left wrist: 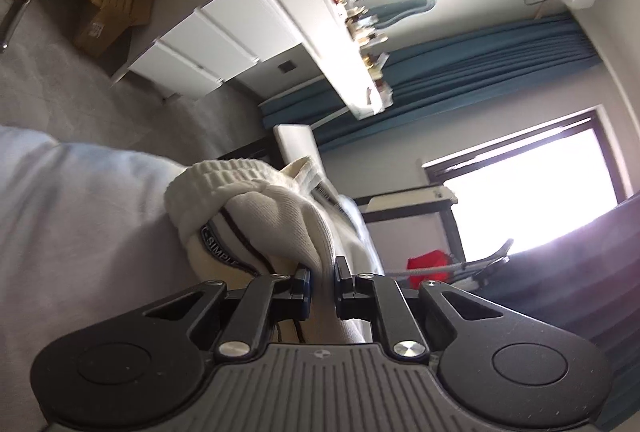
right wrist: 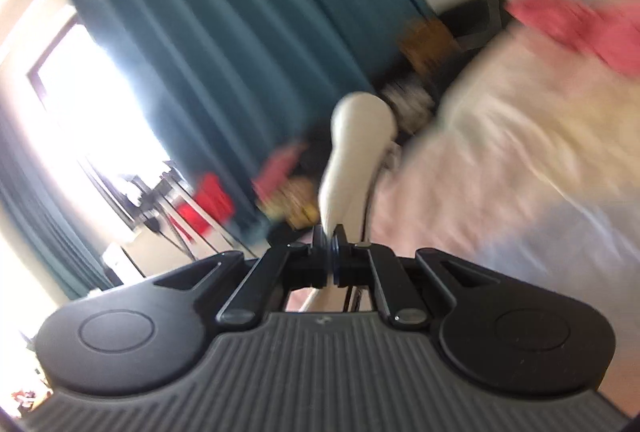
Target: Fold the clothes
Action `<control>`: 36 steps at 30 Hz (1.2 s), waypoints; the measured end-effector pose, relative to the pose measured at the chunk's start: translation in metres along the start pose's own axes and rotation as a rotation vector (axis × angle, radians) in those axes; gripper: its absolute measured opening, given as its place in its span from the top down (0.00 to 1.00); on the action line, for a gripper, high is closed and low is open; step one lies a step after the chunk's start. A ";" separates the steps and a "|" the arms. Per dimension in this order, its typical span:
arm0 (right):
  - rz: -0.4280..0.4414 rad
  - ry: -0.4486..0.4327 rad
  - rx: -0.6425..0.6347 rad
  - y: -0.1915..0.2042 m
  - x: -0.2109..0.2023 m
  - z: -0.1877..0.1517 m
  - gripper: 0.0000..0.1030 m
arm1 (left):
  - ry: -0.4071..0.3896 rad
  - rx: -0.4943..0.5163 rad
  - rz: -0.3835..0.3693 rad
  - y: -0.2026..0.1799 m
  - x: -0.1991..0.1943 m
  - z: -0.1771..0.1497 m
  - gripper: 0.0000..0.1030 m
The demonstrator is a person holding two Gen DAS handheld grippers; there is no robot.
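Observation:
In the left wrist view a cream knit garment with dark stripes and a "SIMPLE" label is bunched up just ahead of my left gripper. Its jaws are shut on a fold of that knit. The garment rests against a pale sheet on the left. The right wrist view is blurred by motion. There my right gripper is shut on a strip of cream cloth, which rises in front of the fingers. Where that strip leads is hidden.
A white drawer unit and an open cardboard box stand on the grey floor. Teal curtains hang beside a bright window. A red bag sits near a desk. Pale pink bedding and a red cloth lie at the right.

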State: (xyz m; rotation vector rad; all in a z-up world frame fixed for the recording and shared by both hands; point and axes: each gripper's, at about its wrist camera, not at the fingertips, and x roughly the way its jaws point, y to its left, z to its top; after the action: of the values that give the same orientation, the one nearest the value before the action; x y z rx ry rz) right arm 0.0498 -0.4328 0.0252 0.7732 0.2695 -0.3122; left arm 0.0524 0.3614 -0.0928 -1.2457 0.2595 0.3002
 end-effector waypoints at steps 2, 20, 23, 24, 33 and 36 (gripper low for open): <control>-0.060 0.072 0.040 -0.037 -0.011 -0.017 0.95 | 0.027 -0.010 0.025 0.005 -0.007 0.000 0.89; -0.168 0.217 0.694 -0.200 -0.036 -0.069 0.70 | 0.125 0.112 0.156 -0.002 -0.013 -0.007 0.42; -0.169 0.191 0.761 -0.212 -0.033 -0.072 0.26 | 0.113 0.083 0.153 -0.003 -0.013 -0.009 0.34; -0.149 0.189 0.771 -0.214 -0.029 -0.072 0.26 | 0.110 0.071 0.151 -0.003 -0.013 -0.009 0.32; -0.196 0.173 0.653 -0.231 0.005 -0.061 0.86 | 0.117 0.021 0.204 0.004 -0.014 -0.008 0.21; -0.254 0.164 0.603 -0.231 0.002 -0.055 0.94 | 0.131 -0.053 0.215 0.017 -0.016 -0.006 0.21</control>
State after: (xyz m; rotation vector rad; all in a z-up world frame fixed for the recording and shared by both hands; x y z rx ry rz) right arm -0.0410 -0.5496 -0.1610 1.3668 0.4380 -0.5846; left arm 0.0311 0.3591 -0.1038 -1.2936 0.5028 0.4125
